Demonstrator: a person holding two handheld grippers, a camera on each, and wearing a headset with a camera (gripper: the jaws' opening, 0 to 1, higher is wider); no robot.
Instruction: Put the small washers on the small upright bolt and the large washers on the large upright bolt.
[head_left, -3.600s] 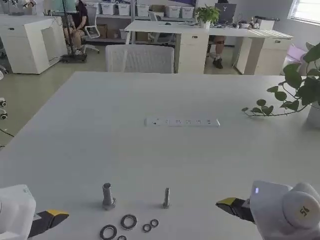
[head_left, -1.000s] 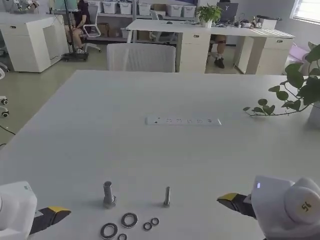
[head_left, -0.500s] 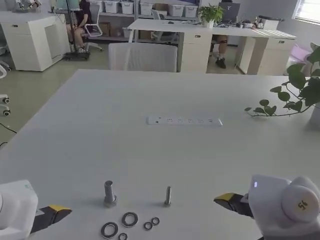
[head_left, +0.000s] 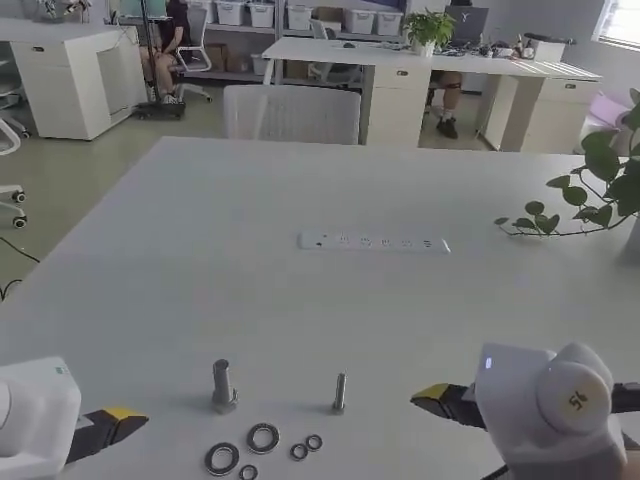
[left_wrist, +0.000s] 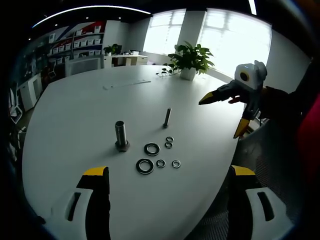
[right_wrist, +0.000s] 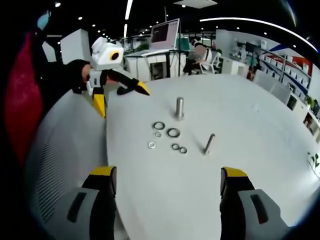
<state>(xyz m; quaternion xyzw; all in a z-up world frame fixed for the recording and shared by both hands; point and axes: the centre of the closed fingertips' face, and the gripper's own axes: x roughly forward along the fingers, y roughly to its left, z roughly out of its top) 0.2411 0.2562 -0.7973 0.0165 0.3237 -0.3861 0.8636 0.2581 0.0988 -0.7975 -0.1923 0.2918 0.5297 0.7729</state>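
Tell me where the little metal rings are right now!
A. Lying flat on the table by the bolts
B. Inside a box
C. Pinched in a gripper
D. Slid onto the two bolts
A: the washers lie flat on the white table beside the large bolt and the small bolt, whose shafts are bare. The left gripper and the right gripper are open and hold nothing.

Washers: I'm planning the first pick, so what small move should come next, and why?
Probably ease the right hand-held gripper down toward the small washer nearest the small bolt. The gripper's jaws stand open and empty, and that washer lies flat on the table, not yet on a bolt.
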